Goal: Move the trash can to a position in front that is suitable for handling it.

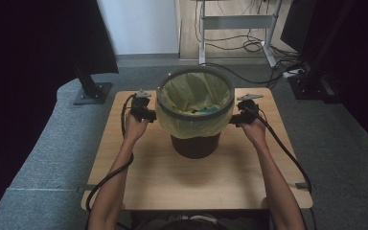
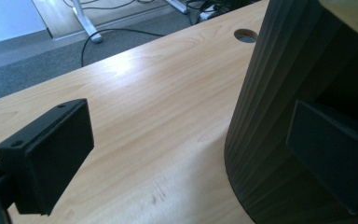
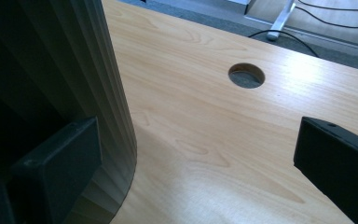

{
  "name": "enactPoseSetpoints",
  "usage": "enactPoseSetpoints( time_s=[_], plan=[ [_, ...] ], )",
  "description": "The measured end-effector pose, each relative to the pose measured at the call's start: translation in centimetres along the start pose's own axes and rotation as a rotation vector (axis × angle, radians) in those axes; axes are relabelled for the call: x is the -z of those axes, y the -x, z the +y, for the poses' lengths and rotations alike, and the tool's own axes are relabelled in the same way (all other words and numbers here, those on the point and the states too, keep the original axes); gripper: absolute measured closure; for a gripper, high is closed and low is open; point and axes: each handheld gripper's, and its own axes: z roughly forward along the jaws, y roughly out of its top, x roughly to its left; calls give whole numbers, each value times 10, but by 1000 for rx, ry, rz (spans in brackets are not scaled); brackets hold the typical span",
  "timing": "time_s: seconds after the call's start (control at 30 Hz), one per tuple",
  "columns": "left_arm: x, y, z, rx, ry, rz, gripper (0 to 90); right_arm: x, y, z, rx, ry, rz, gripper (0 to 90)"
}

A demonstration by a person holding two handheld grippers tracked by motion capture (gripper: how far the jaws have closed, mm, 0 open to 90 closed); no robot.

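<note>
The yellow liner (image 1: 191,125) drapes over the upper wall of the dark bin (image 1: 195,146), and the bin covers the table (image 1: 163,177) behind it toward 12 o'clock. Something teal (image 1: 206,110) lies inside, too small to identify. In the left gripper view the bin's ribbed wall (image 2: 270,116) runs off the edge at 3 o'clock; in the right gripper view the wall (image 3: 74,70) runs off at 9 o'clock.

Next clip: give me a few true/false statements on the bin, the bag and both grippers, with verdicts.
1. The bin stands upright on the table. True.
2. The bag is red. False: it is yellow and folds over the rim.
3. The left gripper and the right gripper sit on opposite sides of the bin. True.
4. Both grippers are shut. False: both are open.
5. The bin is empty. False: something blue-green lies inside the bag.
</note>
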Motion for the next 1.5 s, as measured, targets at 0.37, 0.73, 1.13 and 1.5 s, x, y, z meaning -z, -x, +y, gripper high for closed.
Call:
enactPoseSetpoints(
  time_s=[0.37,0.73,1.13,1.5],
  plan=[
    [24,10,-19,0,13,-14,0,13,-17,-13,7,14,42,7],
    [39,24,-31,-2,19,-20,9,32,-31,-24,44,5,53,7],
    [47,31,-39,38,0,-24,0,42,-37,-32,67,6,43,0],
    [62,23,-68,40,-22,-27,0,64,-23,-43,66,-17,44,0]
  ],
)
